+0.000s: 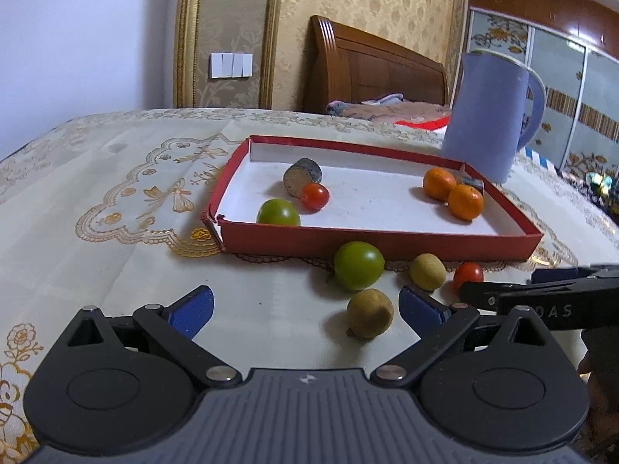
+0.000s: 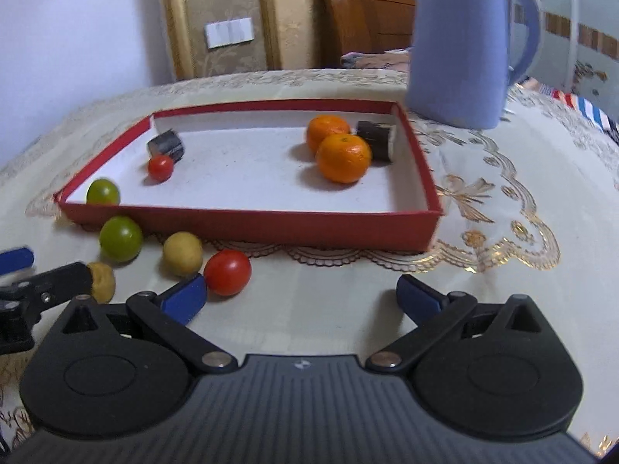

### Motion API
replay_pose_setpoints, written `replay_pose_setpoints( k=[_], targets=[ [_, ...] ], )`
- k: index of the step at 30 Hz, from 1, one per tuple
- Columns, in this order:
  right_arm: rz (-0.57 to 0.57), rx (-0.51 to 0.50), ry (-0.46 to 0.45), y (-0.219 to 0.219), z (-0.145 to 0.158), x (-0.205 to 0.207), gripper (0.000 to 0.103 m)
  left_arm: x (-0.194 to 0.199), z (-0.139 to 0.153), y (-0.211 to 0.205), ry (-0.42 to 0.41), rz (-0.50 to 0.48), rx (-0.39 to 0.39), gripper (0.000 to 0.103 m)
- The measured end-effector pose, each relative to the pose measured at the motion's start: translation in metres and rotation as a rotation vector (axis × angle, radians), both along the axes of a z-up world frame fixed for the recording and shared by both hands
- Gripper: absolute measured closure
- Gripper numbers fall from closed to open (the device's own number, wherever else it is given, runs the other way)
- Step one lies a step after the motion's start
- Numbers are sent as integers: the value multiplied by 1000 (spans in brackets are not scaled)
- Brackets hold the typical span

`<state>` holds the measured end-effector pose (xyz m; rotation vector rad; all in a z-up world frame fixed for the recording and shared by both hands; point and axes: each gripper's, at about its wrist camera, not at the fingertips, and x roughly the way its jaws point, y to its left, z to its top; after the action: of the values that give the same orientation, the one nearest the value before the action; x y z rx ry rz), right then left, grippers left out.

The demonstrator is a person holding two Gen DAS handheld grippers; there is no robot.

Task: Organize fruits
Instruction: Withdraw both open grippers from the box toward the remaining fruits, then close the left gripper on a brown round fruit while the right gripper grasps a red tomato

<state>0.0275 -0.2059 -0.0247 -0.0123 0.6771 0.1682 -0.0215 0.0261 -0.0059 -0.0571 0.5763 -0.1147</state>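
Both the left gripper [image 1: 305, 307] and right gripper [image 2: 301, 295] are held wide, empty. The red tomato [image 2: 227, 272], at lower left beside the right gripper's finger, could be nudged and rolled off across the desk [image 2: 503, 255].

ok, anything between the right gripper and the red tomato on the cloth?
Nothing visible. The red tomato lies on the cloth just ahead of the open right gripper, touching or nearly touching its left finger. The red box wall stands beyond it.

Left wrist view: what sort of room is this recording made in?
Most likely a bedroom at home. A wooden headboard with rumpled bedding stands behind the table, and a wardrobe with patterned sliding doors fills the right side.
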Motion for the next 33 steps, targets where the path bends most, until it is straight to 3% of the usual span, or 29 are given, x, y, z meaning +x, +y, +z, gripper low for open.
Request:
replay_pose_setpoints(
  k=[8,10,15,24,29,33],
  targets=[
    [5,-24,2,7,2,7,0,9,-5,-12,48,-11,71,0],
    [19,-21,0,8,2,6,6,9,-5,-15,52,-21,87,0],
    [26,-29,0,10,1,6,7,15,-9,-23,95,-40,137,0],
    [22,-9,-5,7,1,6,7,15,-10,-20,100,-38,120,0],
    [28,-19,-19,8,1,3,15,13,-8,-11,83,16,81,0],
    [58,-43,-40,14,2,-2,30,11,-7,-5,70,37,59,1]
  ],
)
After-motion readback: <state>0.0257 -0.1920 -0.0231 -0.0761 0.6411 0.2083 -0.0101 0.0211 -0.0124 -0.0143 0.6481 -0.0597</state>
